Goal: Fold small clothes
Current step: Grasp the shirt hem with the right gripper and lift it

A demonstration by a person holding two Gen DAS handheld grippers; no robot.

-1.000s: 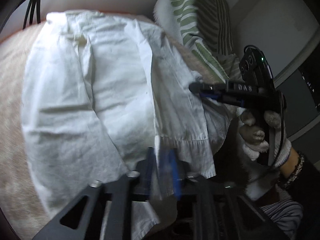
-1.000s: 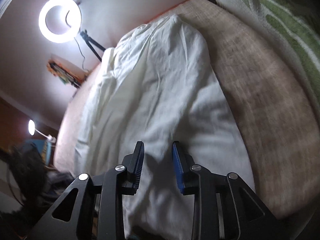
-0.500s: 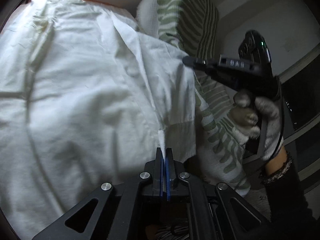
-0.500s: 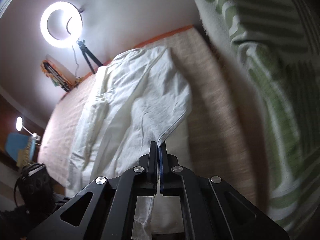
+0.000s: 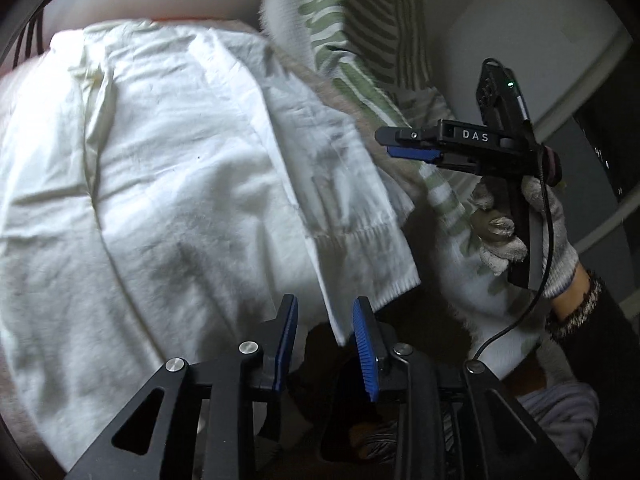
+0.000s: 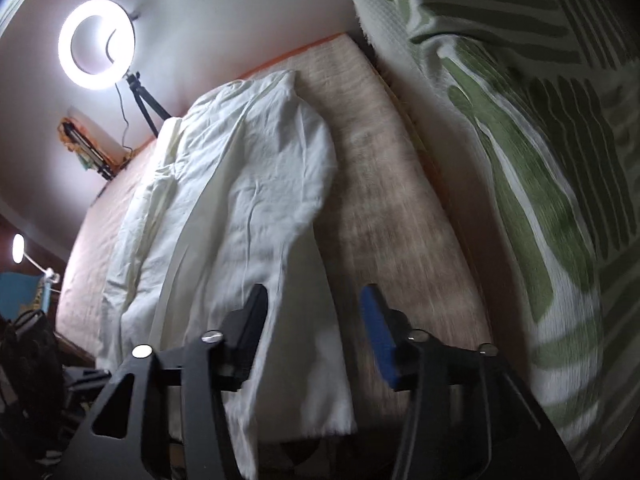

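Note:
A white garment (image 5: 168,168) lies spread on a beige mat (image 6: 384,184), one leg folded across the other. My left gripper (image 5: 325,304) is at the garment's near hem and its jaws are opening. A hem corner (image 5: 340,320) hangs loose between the blue pads, which do not press on it. My right gripper (image 6: 315,292) hovers over the garment's (image 6: 256,184) near end, jaws opening wide, with the cloth lying below them. In the left wrist view the right gripper (image 5: 386,142) sits past the garment's right edge in a gloved hand (image 5: 532,236).
A green-and-white striped blanket (image 6: 532,160) is bunched along the mat's right side and also shows behind the garment (image 5: 352,12). A lit ring light (image 6: 96,44) on a tripod stands against the far wall. Dark clutter (image 6: 28,360) lies beyond the mat's left end.
Half a second ago both grippers were shut on the garment's edge. Both have since opened and let go, and the cloth has dropped flat onto the mat.

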